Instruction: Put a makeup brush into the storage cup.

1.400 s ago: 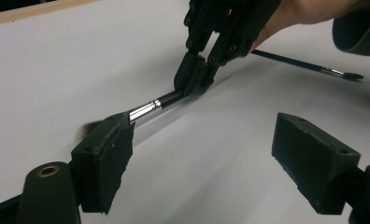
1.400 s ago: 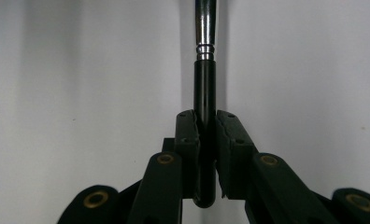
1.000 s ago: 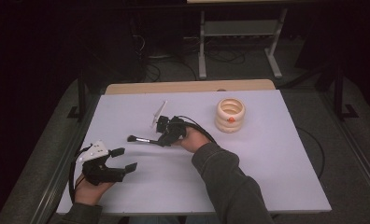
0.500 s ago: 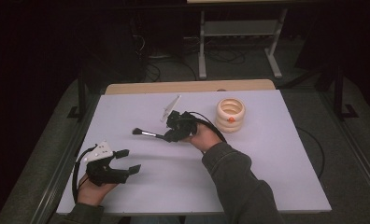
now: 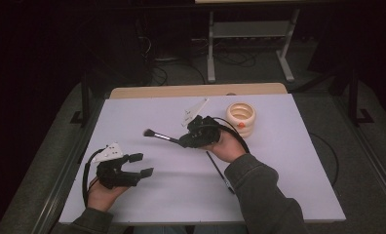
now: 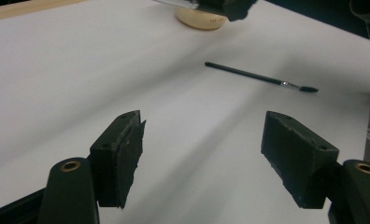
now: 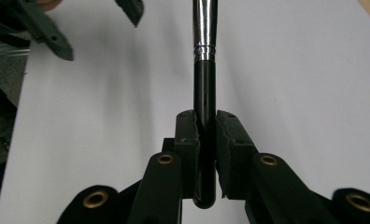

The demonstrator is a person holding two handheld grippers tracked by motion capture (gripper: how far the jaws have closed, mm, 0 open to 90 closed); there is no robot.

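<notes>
Nearest the person, the left gripper (image 5: 138, 165) rests low on the white table (image 5: 288, 175), its jaws apart with nothing between them, though they have just been closing a little. Farther out, the right gripper (image 5: 182, 142) clamps the black handle of a makeup brush (image 5: 158, 136), held above the table with bristles pointing left. A thin black brush (image 5: 219, 171) lies beside that forearm. Beyond stands a cream ringed holder (image 5: 241, 117); its small orange mark is unreadable.

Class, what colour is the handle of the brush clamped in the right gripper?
Black handle, right gripper view.
</notes>
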